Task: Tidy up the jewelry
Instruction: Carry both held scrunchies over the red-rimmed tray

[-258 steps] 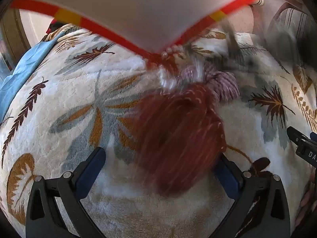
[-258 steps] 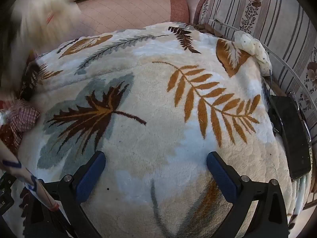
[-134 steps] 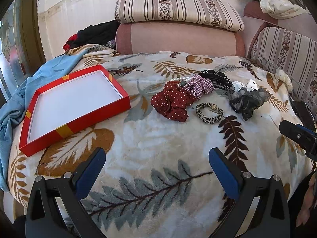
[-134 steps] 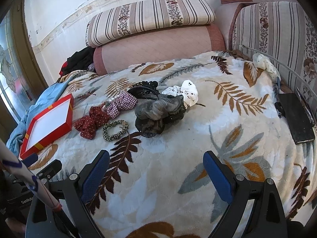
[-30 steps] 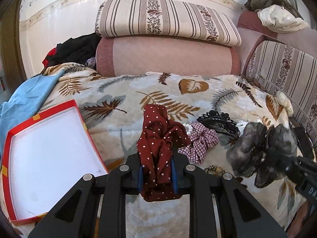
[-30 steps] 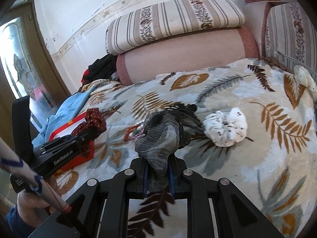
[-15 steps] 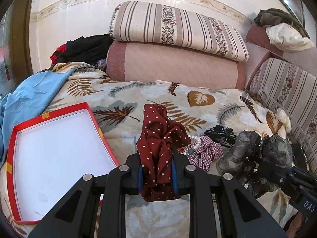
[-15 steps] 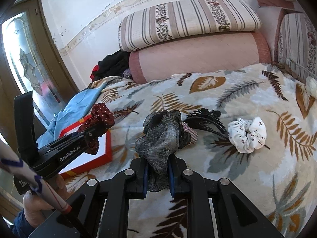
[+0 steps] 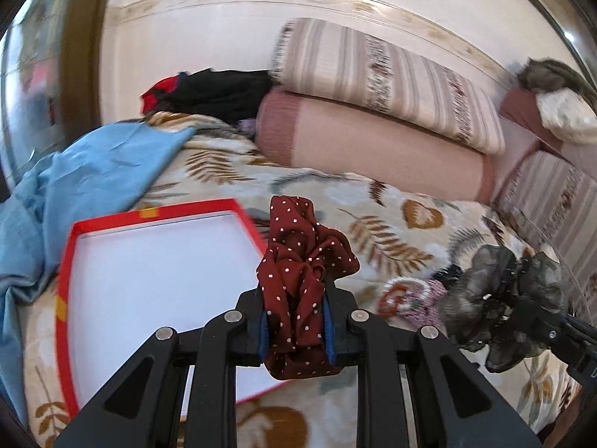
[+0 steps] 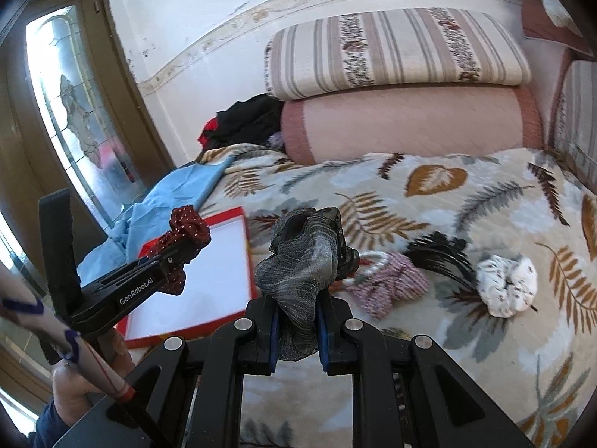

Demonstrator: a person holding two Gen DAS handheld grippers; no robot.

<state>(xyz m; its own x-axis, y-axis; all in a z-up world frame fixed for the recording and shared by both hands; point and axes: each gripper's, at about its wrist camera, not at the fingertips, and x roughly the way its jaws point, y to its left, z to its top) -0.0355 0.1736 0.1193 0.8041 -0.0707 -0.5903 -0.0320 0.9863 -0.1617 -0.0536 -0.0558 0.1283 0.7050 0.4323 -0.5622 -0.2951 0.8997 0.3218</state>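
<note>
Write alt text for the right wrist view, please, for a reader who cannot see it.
The right gripper grips a grey gauzy scrunchie above a leaf-patterned blanket. Beside it the left gripper holds a red polka-dot scrunchie over an empty red tray.

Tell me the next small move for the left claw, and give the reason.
Probably carry the dark red polka-dot fabric scrunchie a little further left and lower it over the shallow red box with the white floor. The left claw is shut on it in the air by the box's right edge, not yet above the floor. The right claw holds a grey gauzy scrunchie too.
</note>
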